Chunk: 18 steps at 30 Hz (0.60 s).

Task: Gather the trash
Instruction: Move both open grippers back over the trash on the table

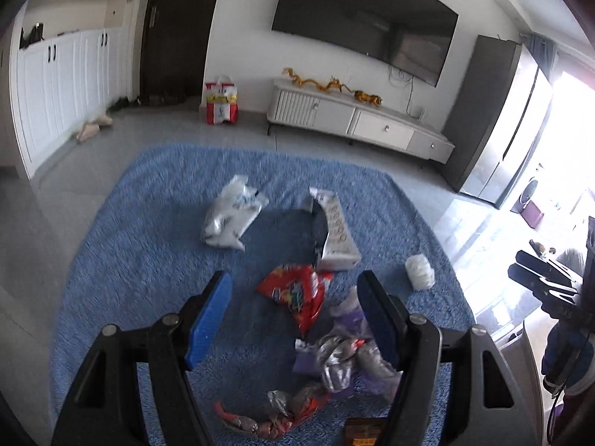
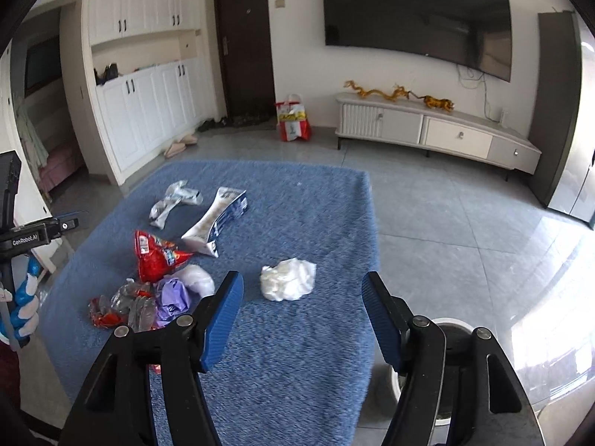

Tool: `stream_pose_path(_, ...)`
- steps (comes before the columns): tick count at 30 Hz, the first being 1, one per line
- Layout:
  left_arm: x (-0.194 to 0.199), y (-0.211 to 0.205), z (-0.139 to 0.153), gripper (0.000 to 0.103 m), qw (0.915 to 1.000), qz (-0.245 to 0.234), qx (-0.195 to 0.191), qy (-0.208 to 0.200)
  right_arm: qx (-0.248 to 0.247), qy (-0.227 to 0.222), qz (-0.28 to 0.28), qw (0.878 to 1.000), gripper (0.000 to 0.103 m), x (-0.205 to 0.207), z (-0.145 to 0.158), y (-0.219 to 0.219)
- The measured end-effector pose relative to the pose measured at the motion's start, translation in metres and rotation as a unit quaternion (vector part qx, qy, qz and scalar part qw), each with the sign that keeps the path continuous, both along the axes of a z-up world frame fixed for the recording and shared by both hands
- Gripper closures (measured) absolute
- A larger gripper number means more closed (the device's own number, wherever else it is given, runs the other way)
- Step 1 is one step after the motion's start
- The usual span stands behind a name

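Observation:
Trash lies on a blue cloth-covered table (image 1: 148, 223). In the left wrist view my left gripper (image 1: 293, 290) is open and empty above a red snack bag (image 1: 293, 290), with a purple wrapper (image 1: 346, 316) and silver wrappers (image 1: 334, 360) beside its right finger. Farther off lie a clear plastic bag (image 1: 230, 215), a white carton (image 1: 336, 230) and a white tissue wad (image 1: 420, 271). In the right wrist view my right gripper (image 2: 301, 290) is open and empty just short of the white tissue wad (image 2: 288, 278). The red bag (image 2: 156, 256) and white carton (image 2: 219, 219) lie to its left.
A white bin (image 2: 446, 368) stands on the tiled floor under my right gripper's right finger, by the table's right edge (image 2: 372, 260). A TV cabinet (image 2: 438, 130), a wall TV (image 2: 416, 15) and a red shopping bag (image 2: 293, 119) stand by the far wall.

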<state>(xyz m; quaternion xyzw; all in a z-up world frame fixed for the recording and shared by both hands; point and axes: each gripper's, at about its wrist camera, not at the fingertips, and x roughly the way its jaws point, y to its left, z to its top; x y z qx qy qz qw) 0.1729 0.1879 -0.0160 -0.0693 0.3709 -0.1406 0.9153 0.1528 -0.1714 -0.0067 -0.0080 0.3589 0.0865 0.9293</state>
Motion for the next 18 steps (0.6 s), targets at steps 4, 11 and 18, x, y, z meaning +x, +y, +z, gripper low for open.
stream_pose_path(4,0.016,-0.012,-0.024,0.034,0.9995,-0.016,0.002,0.026,-0.009,0.019,0.008,1.000,0.037,0.015,-0.015,0.017)
stream_pose_path(11,0.048,-0.036,-0.058,0.039,0.9969,-0.044,0.007,0.064,-0.002,0.064,0.003,0.998,0.037,0.055,-0.059,0.033)
stream_pose_path(18,0.070,-0.050,-0.089,0.055,0.9938,-0.049,0.021,0.097,0.009,0.092,-0.011,0.996,0.037,0.082,-0.089,0.032)
